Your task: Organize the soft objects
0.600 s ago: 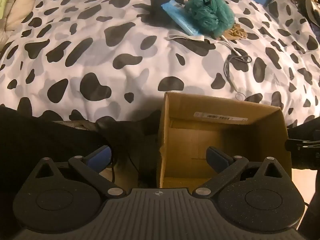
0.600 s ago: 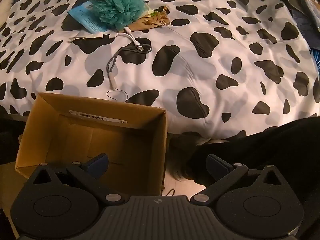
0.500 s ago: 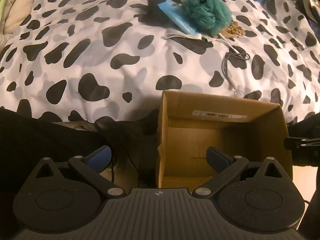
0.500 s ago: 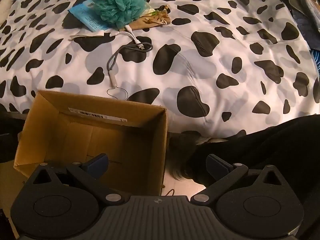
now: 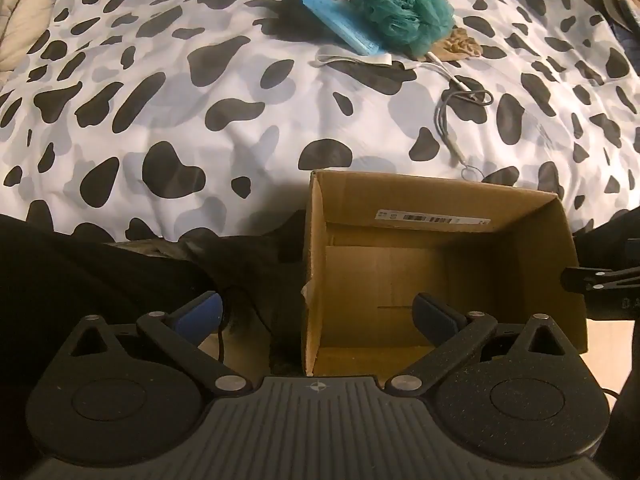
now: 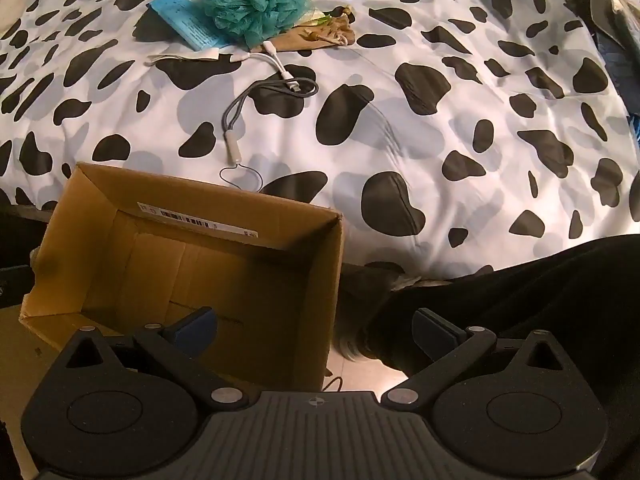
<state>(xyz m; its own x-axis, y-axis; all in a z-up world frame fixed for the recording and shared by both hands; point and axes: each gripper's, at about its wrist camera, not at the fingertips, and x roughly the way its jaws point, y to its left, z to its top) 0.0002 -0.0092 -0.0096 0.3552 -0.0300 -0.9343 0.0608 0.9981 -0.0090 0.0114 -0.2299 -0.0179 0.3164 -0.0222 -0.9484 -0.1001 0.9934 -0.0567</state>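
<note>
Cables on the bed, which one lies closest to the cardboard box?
The grey cable: its thin end loop nearly reaches the cardboard box rim. The white cable lies farther up the bed, beside the teal bath pouf.

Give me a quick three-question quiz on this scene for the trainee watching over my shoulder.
1. True or false: the cardboard box already holds the teal loofah.
2. Which thing lies nearest the box's far wall? A) the blue packet B) the grey cable C) the tan pouch
3. In a word each, how do the jaws of the left gripper and the right gripper stand?

Key
1. False: the box looks empty, and the loofah sits on the spotted duvet.
2. B: its thin loop ends just past the box's rim.
3. Open; open, with nothing between the pads.
</note>
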